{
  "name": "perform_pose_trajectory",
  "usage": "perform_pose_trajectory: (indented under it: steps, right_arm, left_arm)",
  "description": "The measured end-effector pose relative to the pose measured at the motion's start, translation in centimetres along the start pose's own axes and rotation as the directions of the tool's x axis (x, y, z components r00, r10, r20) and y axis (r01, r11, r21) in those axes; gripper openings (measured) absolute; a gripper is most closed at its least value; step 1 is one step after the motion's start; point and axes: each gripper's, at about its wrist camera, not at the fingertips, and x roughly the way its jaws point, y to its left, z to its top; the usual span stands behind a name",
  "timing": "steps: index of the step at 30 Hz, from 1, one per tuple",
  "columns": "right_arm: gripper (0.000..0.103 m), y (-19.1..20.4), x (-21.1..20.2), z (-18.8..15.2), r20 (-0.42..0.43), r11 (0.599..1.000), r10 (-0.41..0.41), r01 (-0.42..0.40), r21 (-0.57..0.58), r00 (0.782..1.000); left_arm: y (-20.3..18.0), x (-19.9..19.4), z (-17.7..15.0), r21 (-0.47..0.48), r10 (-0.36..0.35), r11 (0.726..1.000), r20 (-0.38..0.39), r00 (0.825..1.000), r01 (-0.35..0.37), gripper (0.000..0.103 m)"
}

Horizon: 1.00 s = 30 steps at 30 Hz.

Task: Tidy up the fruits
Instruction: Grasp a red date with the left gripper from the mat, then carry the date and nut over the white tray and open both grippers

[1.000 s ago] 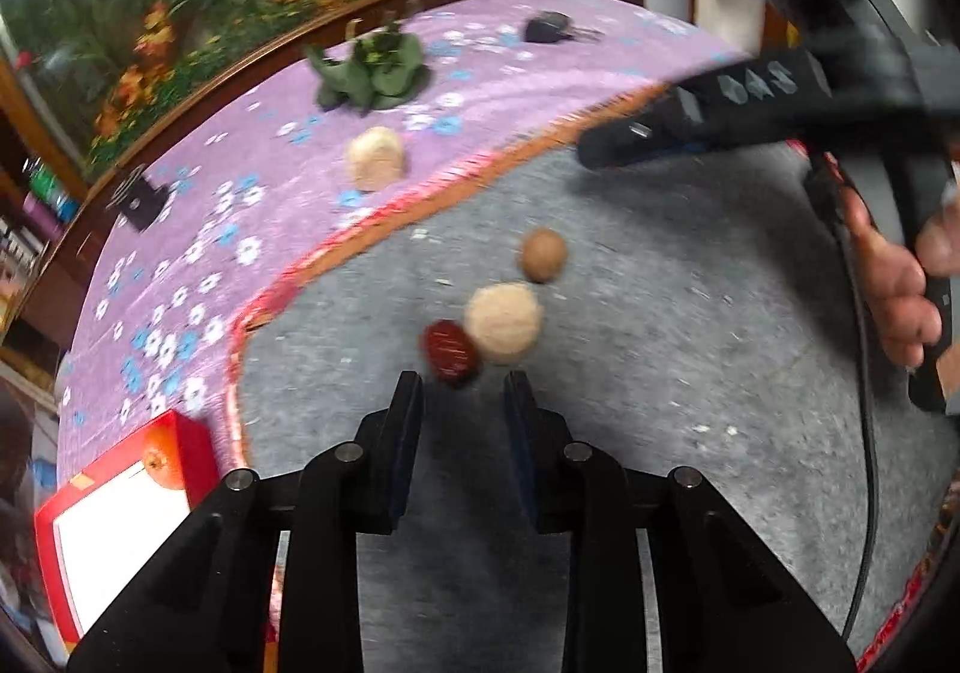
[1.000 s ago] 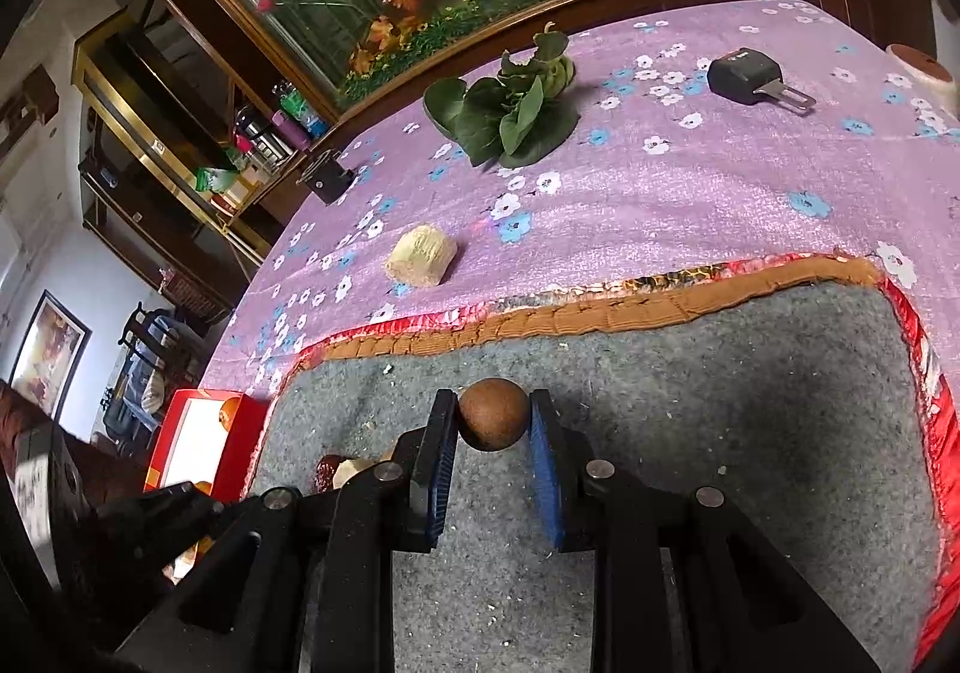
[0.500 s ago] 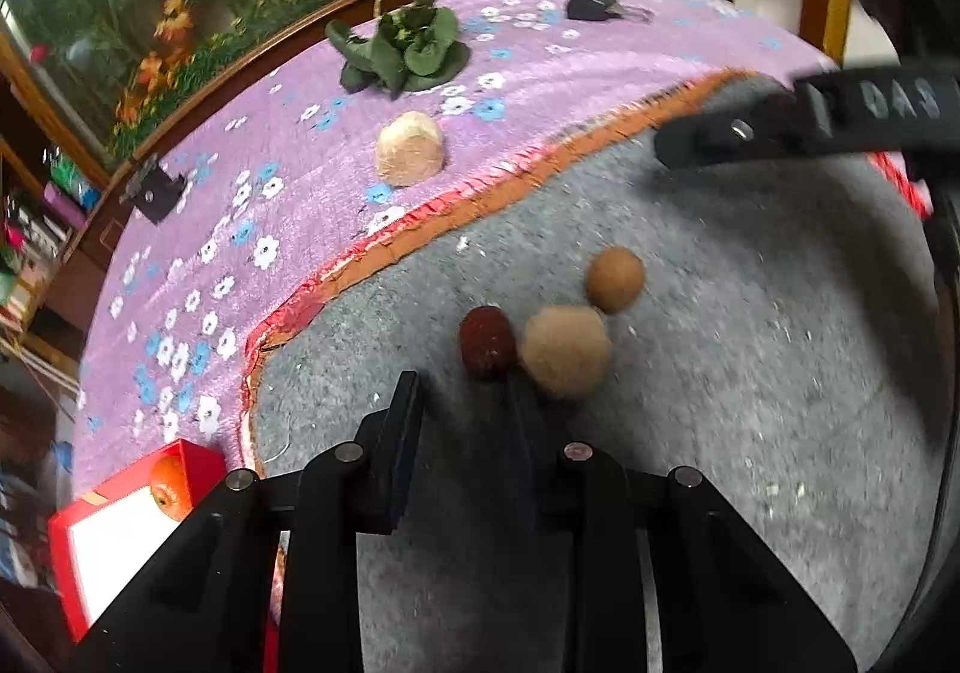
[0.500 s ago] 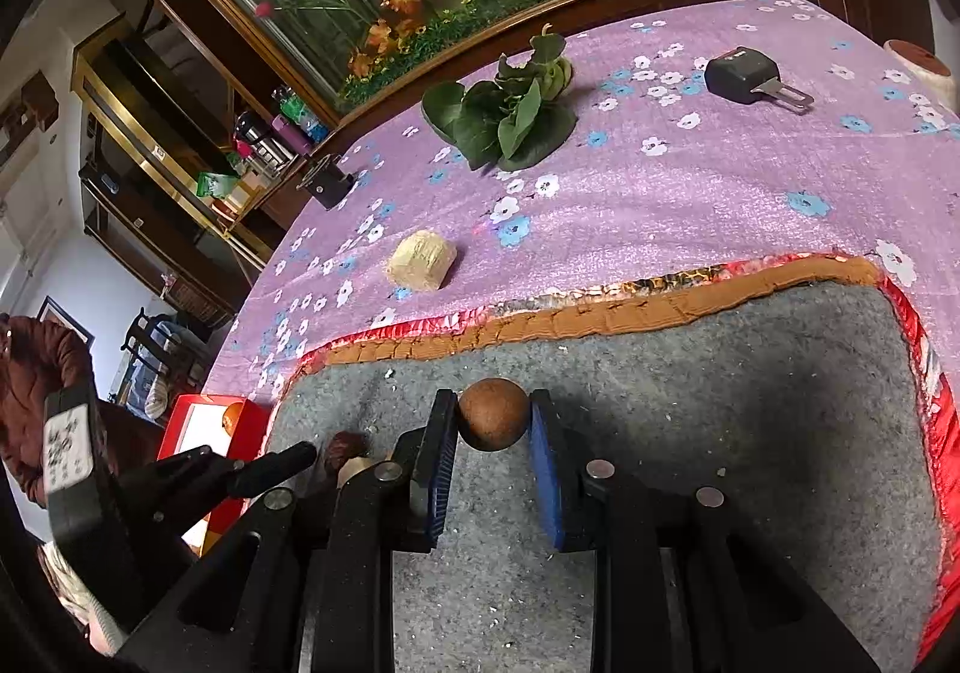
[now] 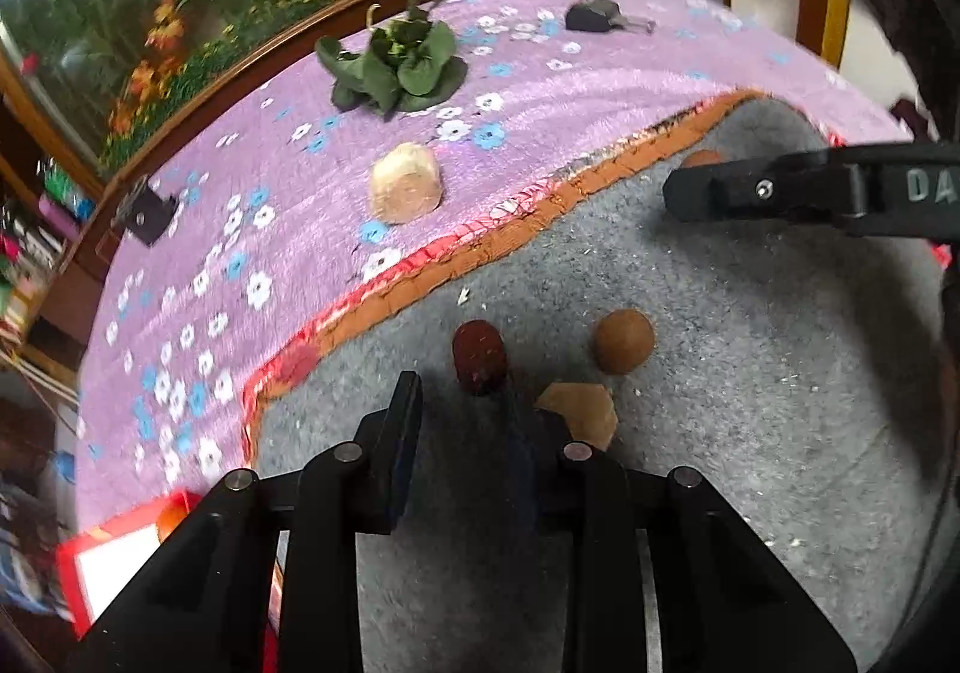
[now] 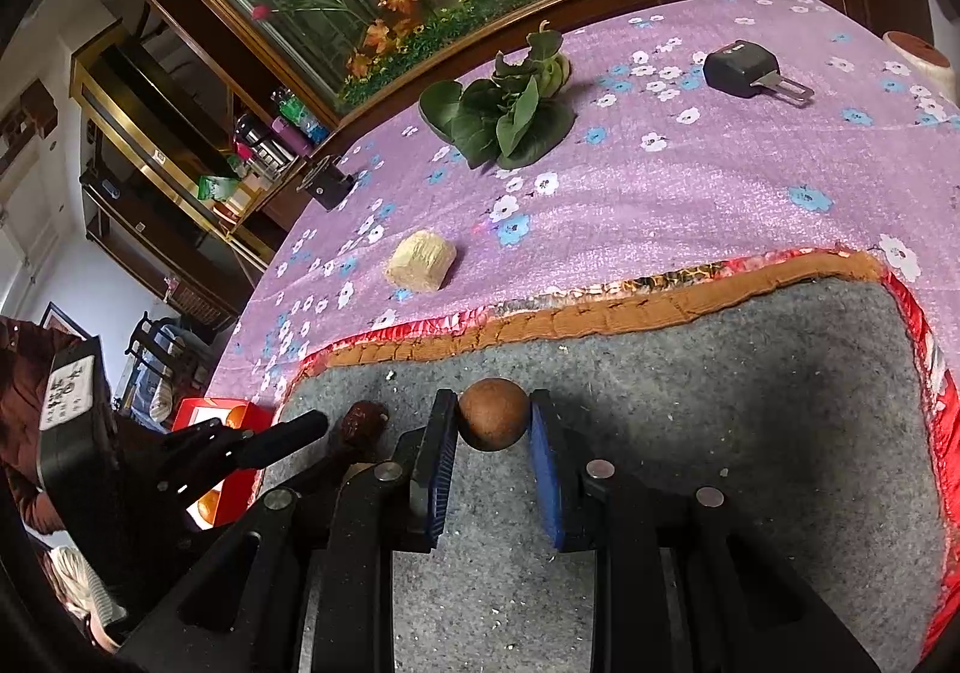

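Observation:
In the right wrist view my right gripper (image 6: 493, 427) is shut on a round brown fruit (image 6: 493, 421), just above the grey felt mat (image 6: 750, 433). A dark red date (image 6: 362, 425) lies on the mat to its left, next to my left gripper's tip (image 6: 300, 430). In the left wrist view my left gripper (image 5: 459, 403) is open, with the dark red date (image 5: 478, 353) just ahead of its fingertips. A second round brown fruit (image 5: 624, 341) lies to the right, and a tan fruit (image 5: 579, 412) sits beside the right finger, partly hidden. The right gripper's finger (image 5: 780, 190) shows at the upper right.
A purple flowered cloth (image 6: 690, 181) covers the table beyond the mat's orange edge. On it lie a pale yellow block (image 6: 421, 260), a leafy green vegetable (image 6: 510, 108) and a black buckle (image 6: 744, 69). A red box holding an orange (image 6: 225, 460) stands off the table's left edge.
My left gripper has moved forward and left: the date now lies just ahead of its open jaws and the tan fruit is beside its right finger. The right gripper holds still with its fruit.

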Motion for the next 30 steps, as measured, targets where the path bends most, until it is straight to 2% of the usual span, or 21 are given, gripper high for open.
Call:
perform_pose_trajectory:
  steps: [5, 11, 18, 22, 24, 30]
  right_arm:
    - [0.025, -0.1, 0.1, 0.1, -0.003, 1.0, 0.006, -0.006, 0.009, 1.0]
    - [0.025, -0.3, 0.0, 0.2, 0.0, 1.0, 0.013, -0.013, 0.019, 1.0]
    - [0.025, -0.3, 0.0, 0.2, 0.001, 1.0, 0.016, -0.016, 0.021, 1.0]
    - [0.025, -0.1, 0.0, 0.2, 0.002, 1.0, 0.018, -0.018, 0.016, 1.0]
    - [0.025, -0.1, 0.0, 0.2, 0.004, 1.0, 0.017, -0.018, 0.016, 1.0]
    - [0.025, -0.2, 0.0, 0.1, 0.005, 1.0, 0.015, -0.015, 0.009, 1.0]
  left_arm:
    - [0.6, 0.7, 1.3, -0.017, -0.039, 0.999, -0.022, 0.999, 0.039, 0.025]
    - [0.8, 1.1, 1.9, -0.043, -0.05, 0.998, -0.034, 0.998, 0.048, 0.039]
    - [0.7, 2.0, 2.5, -0.099, -0.084, 0.992, -0.038, 0.996, 0.08, 0.039]
    - [1.3, 2.3, 2.4, -0.152, -0.117, 0.982, -0.018, 0.993, 0.113, 0.028]
    - [1.2, 2.1, 2.3, -0.154, -0.096, 0.984, -0.008, 0.995, 0.093, 0.017]
    - [1.9, 1.2, 1.1, -0.206, -0.083, 0.975, 0.035, 0.996, 0.088, 0.017]
